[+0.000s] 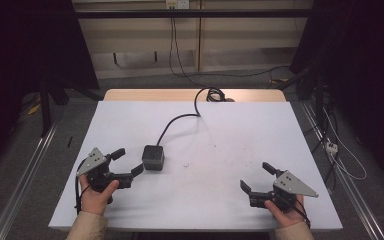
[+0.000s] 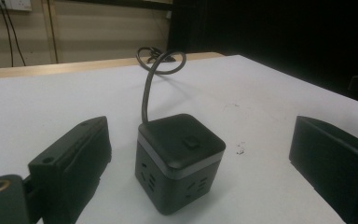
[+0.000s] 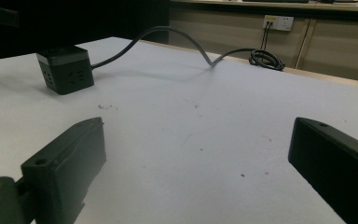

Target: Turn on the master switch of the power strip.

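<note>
So the biggest thing here is the worktop point(image 1: 220, 145), covered in a white sheet with a strip of bare wood showing along the far edge and a few small dark specks near the middle. Pretty sparse otherwise.

Next down in size, the two handheld tongs. The left tongs point(image 1: 128, 162) sit at the near-left part of the worktop, held in the person's left hand point(image 1: 96, 196), jaws spread wide apart and pointing right toward the cube. In the left gripper view the cube sits right between the two jaws, a bit ahead of them, with a clear gap on each side, so not touching. The right tongs point(image 1: 256, 177) are over at the near-right, in the right hand point(image 1: 284, 214), jaws also wide apart with nothing but bare sheet between them, well away from the cube.

Then the thing itself: a small black power cube point(image 1: 153, 157), sitting flat and upright left of centre, just beside the left tongs. It has a grey band round it under the top, a little button on top and sockets on the sides.

Smallest bit, its grey cable point(image 1: 177, 120) runs from the cube's back toward the far edge, where it curls into a loop.
</note>
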Demonstrator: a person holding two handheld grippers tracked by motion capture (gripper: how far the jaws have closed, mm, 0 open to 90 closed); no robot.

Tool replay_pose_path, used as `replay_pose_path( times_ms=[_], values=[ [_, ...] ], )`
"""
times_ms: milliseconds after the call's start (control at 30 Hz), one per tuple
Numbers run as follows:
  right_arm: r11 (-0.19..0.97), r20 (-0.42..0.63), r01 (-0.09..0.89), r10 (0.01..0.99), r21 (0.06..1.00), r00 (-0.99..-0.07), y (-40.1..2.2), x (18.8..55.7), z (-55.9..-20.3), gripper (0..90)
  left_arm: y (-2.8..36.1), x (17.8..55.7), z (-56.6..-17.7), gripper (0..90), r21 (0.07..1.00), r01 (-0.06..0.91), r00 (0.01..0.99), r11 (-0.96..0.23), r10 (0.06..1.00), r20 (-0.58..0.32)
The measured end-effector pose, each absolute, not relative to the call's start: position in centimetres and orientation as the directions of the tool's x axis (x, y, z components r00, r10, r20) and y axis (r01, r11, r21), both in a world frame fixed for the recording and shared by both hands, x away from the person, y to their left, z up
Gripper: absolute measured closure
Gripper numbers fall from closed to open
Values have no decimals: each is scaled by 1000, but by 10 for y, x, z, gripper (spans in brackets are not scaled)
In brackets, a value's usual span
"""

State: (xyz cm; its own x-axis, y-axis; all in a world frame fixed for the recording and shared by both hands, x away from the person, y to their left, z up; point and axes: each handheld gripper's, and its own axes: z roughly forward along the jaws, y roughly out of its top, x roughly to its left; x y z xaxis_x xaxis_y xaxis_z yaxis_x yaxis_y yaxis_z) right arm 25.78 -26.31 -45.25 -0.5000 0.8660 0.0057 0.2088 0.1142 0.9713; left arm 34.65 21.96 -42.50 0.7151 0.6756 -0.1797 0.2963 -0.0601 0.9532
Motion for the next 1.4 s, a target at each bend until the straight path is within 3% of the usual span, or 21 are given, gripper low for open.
replay_pose_path(
  times_ms=[967, 1400],
  values=[
    [120, -2, 204, 867, 972, -498, -262, 258, -452, 38, 199, 359, -420, 94, 946, 311, 700, -94, 695, -161],
    [119, -2, 203, 866, 972, -501, -262, 258, -452, 38, 189, 361, -416, 300, 939, 318, 725, -134, 672, -150]
  ],
)
